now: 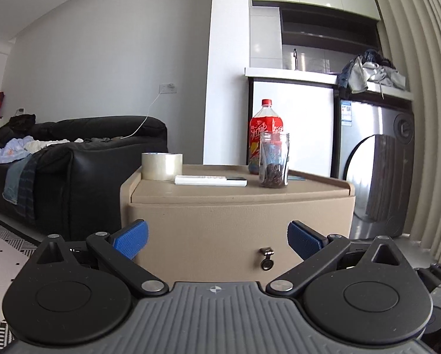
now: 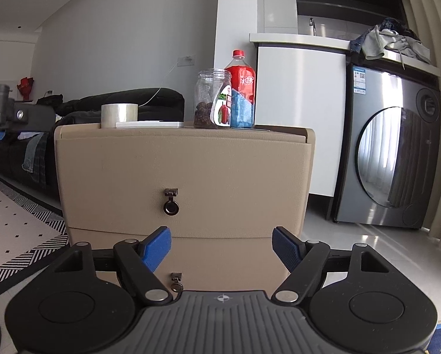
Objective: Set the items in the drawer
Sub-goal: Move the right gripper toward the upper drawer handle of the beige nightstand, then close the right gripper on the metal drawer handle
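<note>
Drawer fronts on the beige cabinet (image 2: 185, 177) are both shut. Nearest the cameras, the left gripper (image 1: 217, 240) is spread wide with nothing between its blue pads (image 1: 131, 239), level with the upper drawer (image 1: 238, 236) and short of its front. The right gripper (image 2: 222, 247) sits lower, likewise spread wide and holding nothing, its pads framing the seam between the upper drawer (image 2: 185, 183) and the lower drawer (image 2: 220, 262). Neither gripper touches the cabinet.

Each drawer carries a small dark ring pull: the upper pull (image 2: 171, 203) hangs at the middle of its front, the lower pull (image 2: 176, 283) shows just above the right gripper's body. In the left view only the upper pull (image 1: 267, 259) is seen.

On the cabinet top, from the left: a roll of clear tape (image 1: 162, 166) stands at the left rear corner; a flat white remote (image 1: 211, 180) lies just beside it toward the middle; a clear plastic jar (image 2: 213, 98), lidless and holding dark contents at its bottom, stands right of the remote. A red-capped soda bottle (image 2: 240, 88) stands close behind the jar.

Further back, a black sofa (image 1: 81, 153) with loose clothes lies to the left, a patterned rug (image 2: 16, 224) covers the floor there, and a washing machine (image 2: 391, 156) stands to the right under a counter carrying a heap of clothing (image 2: 393, 42).
</note>
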`<state>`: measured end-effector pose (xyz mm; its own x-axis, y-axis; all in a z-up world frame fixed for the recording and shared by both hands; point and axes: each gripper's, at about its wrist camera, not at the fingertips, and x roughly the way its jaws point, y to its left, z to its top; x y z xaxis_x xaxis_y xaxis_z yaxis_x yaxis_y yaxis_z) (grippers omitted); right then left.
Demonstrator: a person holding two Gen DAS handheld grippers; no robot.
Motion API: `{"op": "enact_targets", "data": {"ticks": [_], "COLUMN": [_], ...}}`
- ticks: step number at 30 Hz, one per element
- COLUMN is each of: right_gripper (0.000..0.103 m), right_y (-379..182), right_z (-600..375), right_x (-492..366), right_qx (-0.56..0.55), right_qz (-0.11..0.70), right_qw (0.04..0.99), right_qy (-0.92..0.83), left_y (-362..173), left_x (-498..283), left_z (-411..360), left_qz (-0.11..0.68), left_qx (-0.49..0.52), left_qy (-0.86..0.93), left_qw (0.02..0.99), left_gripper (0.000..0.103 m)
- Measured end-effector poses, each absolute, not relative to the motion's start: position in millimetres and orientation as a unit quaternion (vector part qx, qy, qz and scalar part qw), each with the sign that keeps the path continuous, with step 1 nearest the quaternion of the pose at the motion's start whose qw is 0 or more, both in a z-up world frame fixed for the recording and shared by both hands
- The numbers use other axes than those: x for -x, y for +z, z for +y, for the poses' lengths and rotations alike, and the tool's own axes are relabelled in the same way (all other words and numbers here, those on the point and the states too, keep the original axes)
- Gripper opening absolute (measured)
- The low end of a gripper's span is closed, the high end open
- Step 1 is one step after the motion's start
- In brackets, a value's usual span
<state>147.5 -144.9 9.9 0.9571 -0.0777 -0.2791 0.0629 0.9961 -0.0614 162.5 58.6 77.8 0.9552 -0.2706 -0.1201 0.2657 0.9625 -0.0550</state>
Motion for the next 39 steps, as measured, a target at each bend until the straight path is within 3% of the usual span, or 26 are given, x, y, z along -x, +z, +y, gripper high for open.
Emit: {"op": "enact_targets", "data": {"ticks": [19, 27, 29, 39], "right_gripper": [0.073, 0.067, 0.061, 0.061], "right_y": [12, 5, 4, 3], "right_z": [-131, -120, -117, -110], "right_x": [-170, -184, -187, -210], "right_qx": [0.021, 0.032, 0.035, 0.031], "right_qz": [0.129, 0.127, 0.124, 0.110], "right_qw": [0.991, 0.991, 0.991, 0.993], "right_qy": [-0.038, -0.031, -0.026, -0.019], "left_y": [42, 31, 27, 15], "left_x": [-164, -167, -168, -175], "left_z": [71, 76, 80, 101], "left_qz": [0.086, 0.095, 0.099, 0.111], "left_qx": [0.024, 0.026, 0.029, 0.071], "left_qy": [-0.105, -0.100, -0.098, -0.087], "left_qw": [0.991, 0.990, 0.990, 0.987], "left_gripper": [0.103, 0.103, 0.103, 0.103]}}
